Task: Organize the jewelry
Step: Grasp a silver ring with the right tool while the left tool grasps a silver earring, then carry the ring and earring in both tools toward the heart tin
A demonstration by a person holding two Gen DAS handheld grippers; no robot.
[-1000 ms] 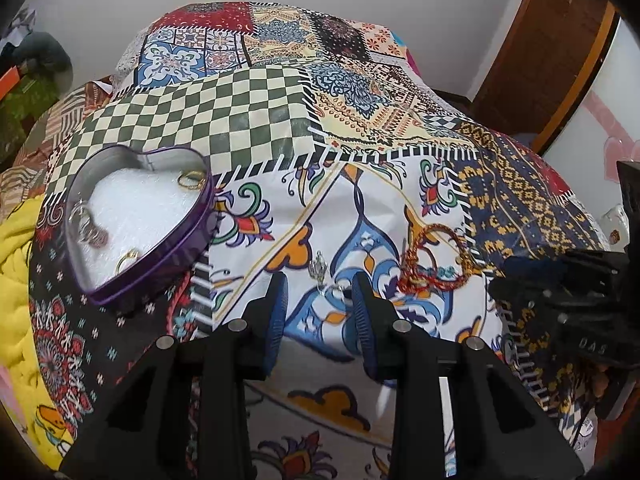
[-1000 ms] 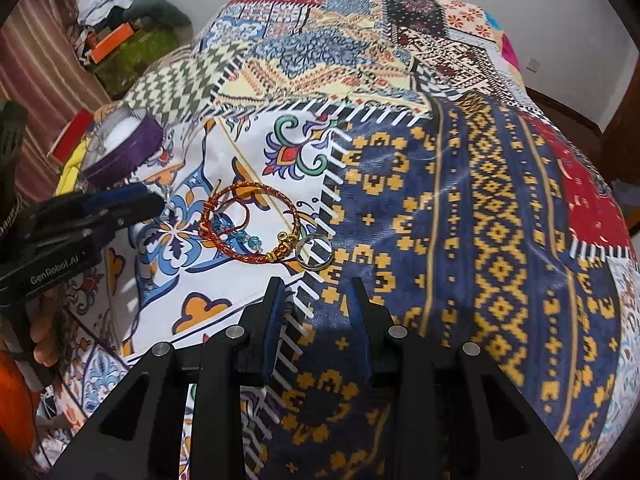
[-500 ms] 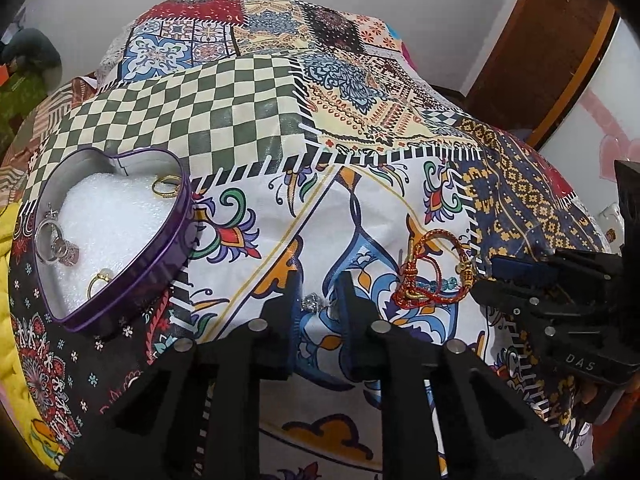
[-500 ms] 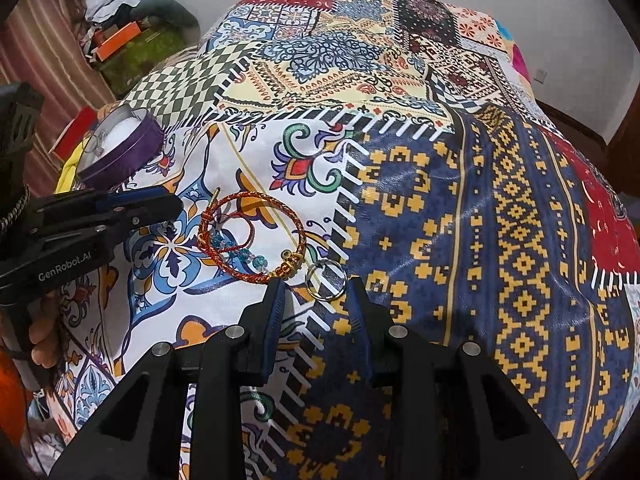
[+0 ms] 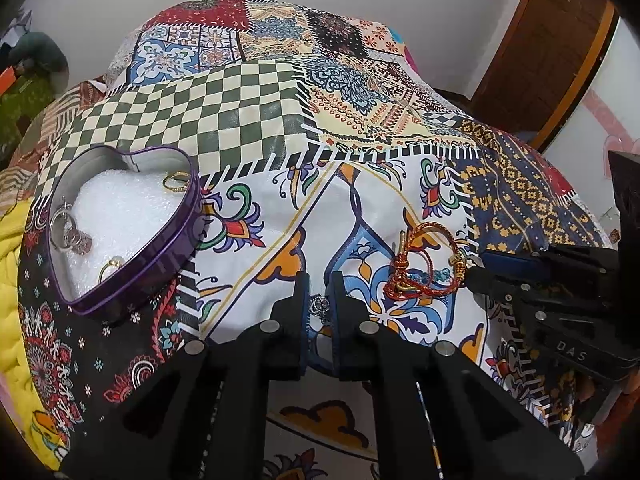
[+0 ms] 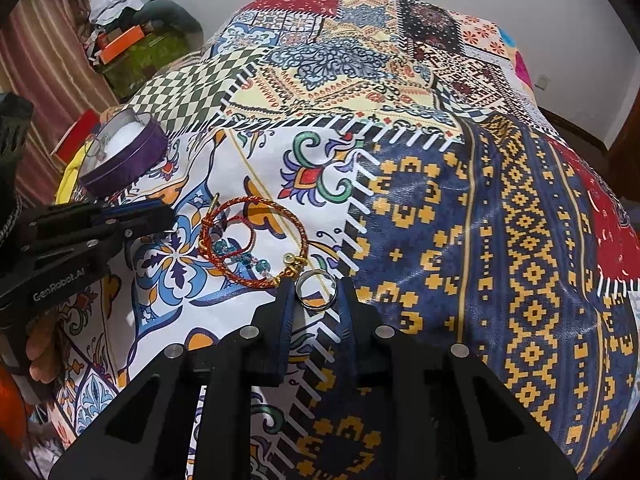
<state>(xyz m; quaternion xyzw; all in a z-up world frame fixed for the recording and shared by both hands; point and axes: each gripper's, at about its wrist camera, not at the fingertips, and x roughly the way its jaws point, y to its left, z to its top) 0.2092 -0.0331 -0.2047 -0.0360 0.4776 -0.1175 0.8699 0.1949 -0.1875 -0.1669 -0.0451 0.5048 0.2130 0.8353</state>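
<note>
We see a heart-shaped purple tin with smooth metal walls and a white foam lining; on the foam lie thin gold rings near the upper lobe, another gold ring low on the foam, and a cluster of silver rings at its left wall. A red and gold twisted-cord bracelet lies in loose loops with small teal beads and a gold clasp. A plain silver ring, round and polished, lies just beside that clasp.

Everything rests on a bed covered by a glossy patchwork-print quilt: green-and-cream checks, blue floral tiles, navy with yellow geometric motifs, red patches. Behind it stands a white wall; a brown wooden door frame is at the right in the left wrist view, and striped curtains and piled boxes at the left in the right wrist view.

Our left gripper is clenched on a small ornate silver piece, pinched between its blue-padded fingers just above the quilt, with the tin to its left and the bracelet to its right. Our right gripper is closing around the silver ring, which lies between its pads; we cannot tell whether they touch it.
</note>
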